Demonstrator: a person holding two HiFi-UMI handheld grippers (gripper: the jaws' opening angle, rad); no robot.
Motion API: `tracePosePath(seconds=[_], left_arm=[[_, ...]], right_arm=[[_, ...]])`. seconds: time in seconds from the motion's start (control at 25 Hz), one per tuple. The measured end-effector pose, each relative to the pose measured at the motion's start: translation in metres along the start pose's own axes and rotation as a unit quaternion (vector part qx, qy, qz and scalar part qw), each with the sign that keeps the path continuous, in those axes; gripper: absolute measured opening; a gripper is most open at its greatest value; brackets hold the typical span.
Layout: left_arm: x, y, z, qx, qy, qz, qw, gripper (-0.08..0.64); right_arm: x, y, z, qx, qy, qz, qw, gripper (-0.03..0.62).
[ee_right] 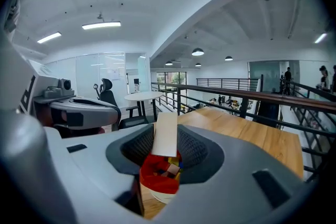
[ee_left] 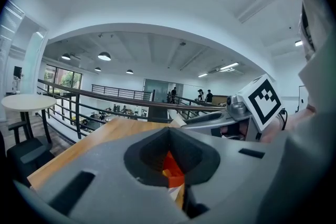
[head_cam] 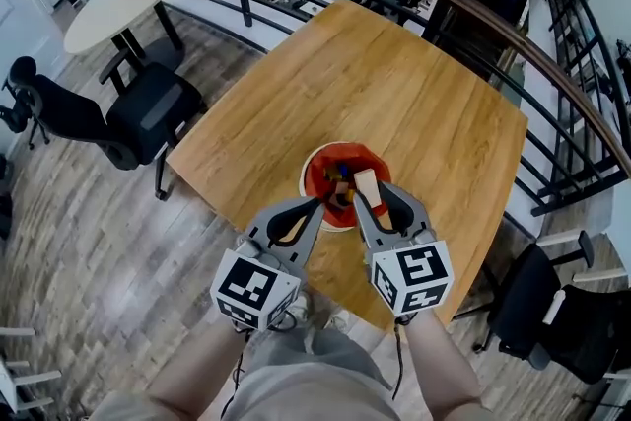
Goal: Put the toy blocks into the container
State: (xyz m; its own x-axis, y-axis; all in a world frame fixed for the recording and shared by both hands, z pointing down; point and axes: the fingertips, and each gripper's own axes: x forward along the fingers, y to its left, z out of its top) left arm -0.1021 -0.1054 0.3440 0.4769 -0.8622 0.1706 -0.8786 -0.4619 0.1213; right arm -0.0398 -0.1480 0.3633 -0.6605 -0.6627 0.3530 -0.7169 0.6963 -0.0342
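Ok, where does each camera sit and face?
Head view: on the head, facing steeply down at the table and container; left gripper, right gripper, forearms show.
Left gripper view: on the left gripper, facing along its jaws over the table; right gripper shows.
Right gripper view: on the right gripper, facing its held wooden block; left gripper shows.
Shared: all three show the container.

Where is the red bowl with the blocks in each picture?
Head view: the red container sits low in the middle, at the near edge of the wooden table.
Left gripper view: only a red sliver shows, bottom centre, seen between the jaws.
Right gripper view: bottom centre, just under the pale block held in the jaws.
Shared landmark: the wooden table shows in all three views.
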Motion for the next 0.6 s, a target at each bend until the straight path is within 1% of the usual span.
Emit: tracePosePath(seconds=[0.12,0.36,0.6], left_arm=[[0.007,0.005,-0.012,-0.007,0.012,-0.001,0.9999,0.012],[0.019,0.010,-0.037,-0.019,0.037,-0.005,0.9991,0.012],[0.028,0.018,-0.054,-0.032,0.055,-0.009,0.9979,0.012]], right_arm=[[0.012,-0.003,-0.012,0.007,0.021,0.003,1.000,0.146],[0.027,-0.007,-0.035,0.007,0.060,0.007,0.998,0.146],[0.040,-0.012,-0.055,0.008,0.096,0.011,0.995,0.146]])
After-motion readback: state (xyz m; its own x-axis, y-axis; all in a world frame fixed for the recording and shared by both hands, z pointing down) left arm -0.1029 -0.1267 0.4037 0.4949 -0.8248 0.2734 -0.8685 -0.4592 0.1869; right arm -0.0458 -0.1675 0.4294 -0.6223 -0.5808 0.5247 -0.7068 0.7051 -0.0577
